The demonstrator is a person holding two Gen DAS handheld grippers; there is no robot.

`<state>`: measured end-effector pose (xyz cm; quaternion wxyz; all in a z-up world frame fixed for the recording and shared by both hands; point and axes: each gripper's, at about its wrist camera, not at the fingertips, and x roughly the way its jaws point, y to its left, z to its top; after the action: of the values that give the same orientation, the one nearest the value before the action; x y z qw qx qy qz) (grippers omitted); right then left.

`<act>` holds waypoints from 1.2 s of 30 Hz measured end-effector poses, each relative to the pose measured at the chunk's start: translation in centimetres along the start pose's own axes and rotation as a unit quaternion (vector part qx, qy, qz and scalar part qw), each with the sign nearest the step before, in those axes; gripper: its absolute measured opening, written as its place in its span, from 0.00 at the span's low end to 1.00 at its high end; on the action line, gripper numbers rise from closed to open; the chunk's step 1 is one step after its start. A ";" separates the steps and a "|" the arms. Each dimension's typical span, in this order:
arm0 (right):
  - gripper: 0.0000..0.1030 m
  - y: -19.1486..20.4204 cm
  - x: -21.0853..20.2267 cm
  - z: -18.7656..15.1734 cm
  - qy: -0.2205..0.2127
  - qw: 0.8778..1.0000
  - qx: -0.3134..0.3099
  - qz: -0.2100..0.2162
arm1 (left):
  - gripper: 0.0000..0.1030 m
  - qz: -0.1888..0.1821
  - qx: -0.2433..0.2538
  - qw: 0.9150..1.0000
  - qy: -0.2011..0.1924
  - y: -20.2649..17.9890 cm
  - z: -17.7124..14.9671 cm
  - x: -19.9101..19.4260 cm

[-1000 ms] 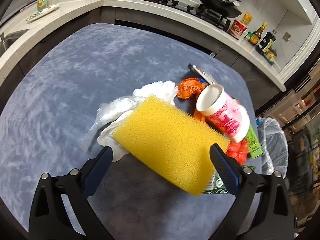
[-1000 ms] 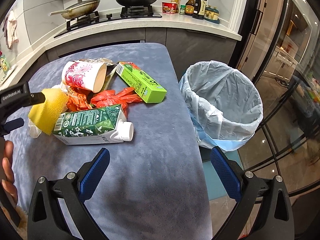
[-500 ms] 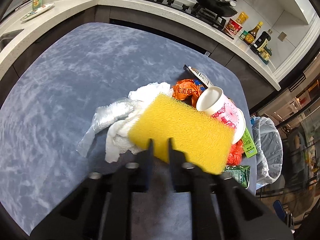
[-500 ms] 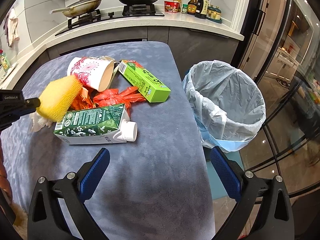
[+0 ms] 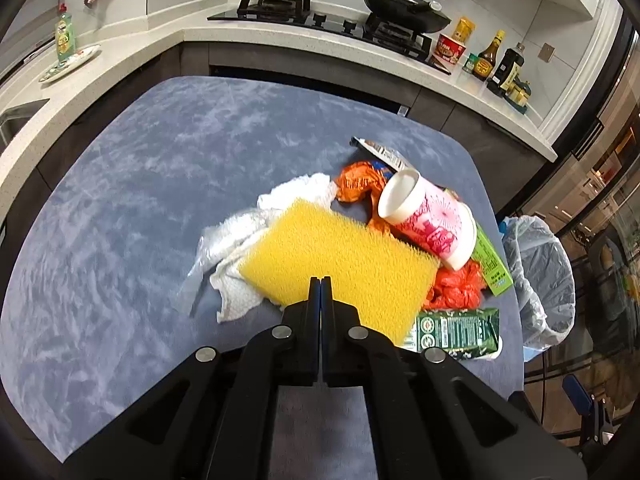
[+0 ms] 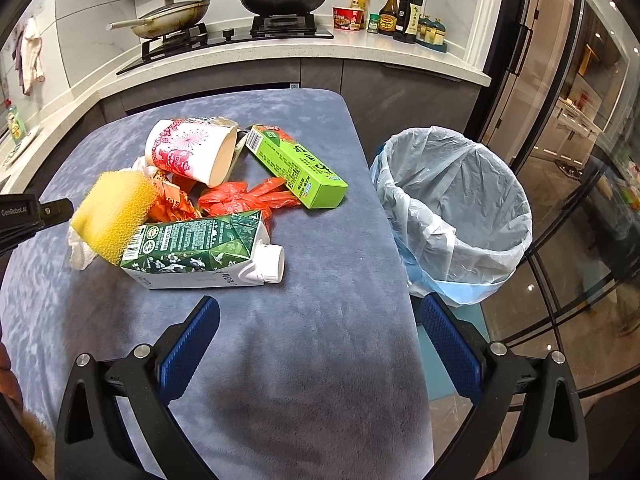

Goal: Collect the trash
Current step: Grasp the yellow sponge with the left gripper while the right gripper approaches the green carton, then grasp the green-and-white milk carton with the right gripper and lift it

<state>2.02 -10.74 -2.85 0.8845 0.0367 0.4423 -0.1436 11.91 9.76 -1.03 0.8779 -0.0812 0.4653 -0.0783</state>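
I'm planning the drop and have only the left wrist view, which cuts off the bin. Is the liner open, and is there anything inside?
Observer: The bin stands just off the table edge. Its liner is open, and no trash shows inside.
Operator: My left tool is shut on the yellow sponge. Where is the right tool?
Observer: The right tool is open and holds nothing. It is over the near part of the table, short of the milk carton.
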 end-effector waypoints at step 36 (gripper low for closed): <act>0.93 1.1 3.9 2.5 -0.015 0.990 -0.034 0.138 | 0.32 -0.125 -0.143 0.980 0.051 3.8 1.7 3.0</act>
<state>6.49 -11.00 -4.51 0.9032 0.0653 0.4241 -0.0057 15.16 12.99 -3.33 0.8154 -0.2597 0.5022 -0.1244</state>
